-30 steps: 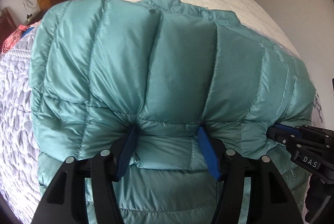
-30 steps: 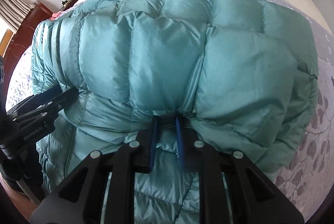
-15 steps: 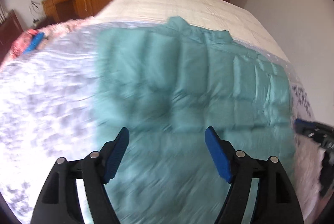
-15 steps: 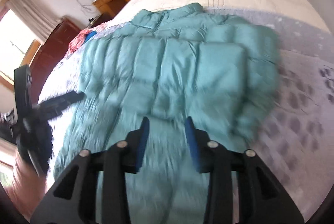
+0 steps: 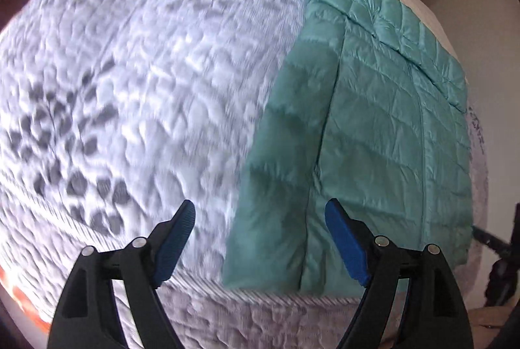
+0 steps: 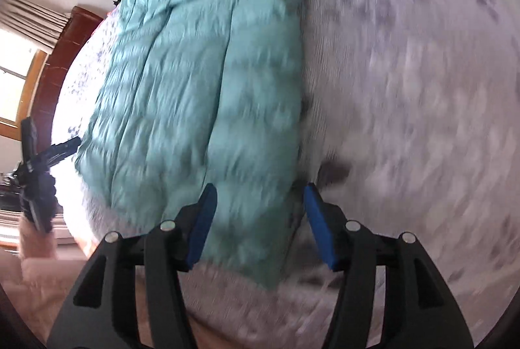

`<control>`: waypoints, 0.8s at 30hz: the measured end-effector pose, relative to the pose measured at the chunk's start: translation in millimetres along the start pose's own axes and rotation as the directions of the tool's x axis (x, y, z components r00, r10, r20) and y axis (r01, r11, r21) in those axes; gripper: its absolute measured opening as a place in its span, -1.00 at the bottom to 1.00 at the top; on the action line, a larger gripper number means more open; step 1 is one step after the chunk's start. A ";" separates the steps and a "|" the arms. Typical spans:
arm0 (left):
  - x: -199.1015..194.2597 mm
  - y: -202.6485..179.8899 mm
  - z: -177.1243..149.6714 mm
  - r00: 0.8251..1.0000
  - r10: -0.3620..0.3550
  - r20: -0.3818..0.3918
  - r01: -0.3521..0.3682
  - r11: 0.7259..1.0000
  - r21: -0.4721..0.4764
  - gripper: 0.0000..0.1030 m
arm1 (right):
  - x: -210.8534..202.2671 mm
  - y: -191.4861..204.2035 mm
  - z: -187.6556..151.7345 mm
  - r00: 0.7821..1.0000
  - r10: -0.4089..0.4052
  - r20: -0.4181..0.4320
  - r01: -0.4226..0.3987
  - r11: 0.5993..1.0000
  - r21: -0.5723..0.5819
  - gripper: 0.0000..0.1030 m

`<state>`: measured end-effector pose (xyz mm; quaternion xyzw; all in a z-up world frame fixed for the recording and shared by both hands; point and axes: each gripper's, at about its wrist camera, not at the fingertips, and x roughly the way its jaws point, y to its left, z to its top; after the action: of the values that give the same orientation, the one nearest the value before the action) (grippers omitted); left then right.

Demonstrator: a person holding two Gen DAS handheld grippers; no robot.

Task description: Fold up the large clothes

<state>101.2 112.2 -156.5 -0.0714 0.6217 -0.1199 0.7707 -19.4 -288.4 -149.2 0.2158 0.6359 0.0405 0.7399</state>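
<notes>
Teal puffer jacket [image 5: 373, 127] lies folded on the quilt [image 5: 130, 72]; left gripper [image 5: 260, 238] and right gripper [image 6: 258, 219] both spread, empty

- We see our left gripper [image 5: 260, 233] with its blue pads spread wide and nothing between them.
- The teal puffer jacket [image 5: 367, 134] lies folded flat on the grey-patterned quilt [image 5: 130, 72].
- Our right gripper [image 5: 497, 243] shows at the right edge, blurred.

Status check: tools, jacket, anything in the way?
Left tool open, empty. Right tool open, empty. Jacket flat on quilt, near the bed's edge. Nothing seen in the way.
</notes>
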 end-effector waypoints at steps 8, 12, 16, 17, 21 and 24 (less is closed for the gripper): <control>18.4 11.9 -23.9 0.992 -0.120 -0.043 0.117 0.991 -0.066 0.63 | 21.2 -2.6 -25.2 0.996 0.079 -0.049 -0.077 0.996 0.054 0.11; 18.3 10.1 -25.4 0.989 -0.143 -0.038 0.139 0.987 -0.077 0.57 | 22.5 -3.7 -22.7 0.993 0.108 -0.045 -0.104 0.992 0.069 -0.20; 20.6 14.6 -29.0 0.980 -0.195 -0.048 0.190 0.977 -0.094 0.04 | 17.7 -12.8 -25.0 0.984 0.171 -0.039 -0.167 0.982 0.091 -0.57; 20.2 16.3 -30.1 0.977 -0.207 -0.049 0.201 0.974 -0.101 -0.03 | 16.6 -13.7 -25.5 0.983 0.181 -0.036 -0.177 0.980 0.092 -0.66; 18.8 13.9 -29.7 0.964 -0.263 -0.032 0.257 0.958 -0.126 -0.56 | 9.9 -12.0 -22.4 0.977 0.215 -0.017 -0.213 0.974 0.081 -0.82; 10.7 7.2 -29.5 0.965 -0.262 -0.015 0.260 0.960 -0.104 -0.70 | 2.0 -9.5 -21.8 0.974 0.229 -0.001 -0.228 0.972 0.056 -0.85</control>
<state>75.2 117.4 -174.8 -0.1899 0.6232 -0.1900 0.7345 -42.0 -290.5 -156.7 0.3077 0.6104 0.1085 0.7218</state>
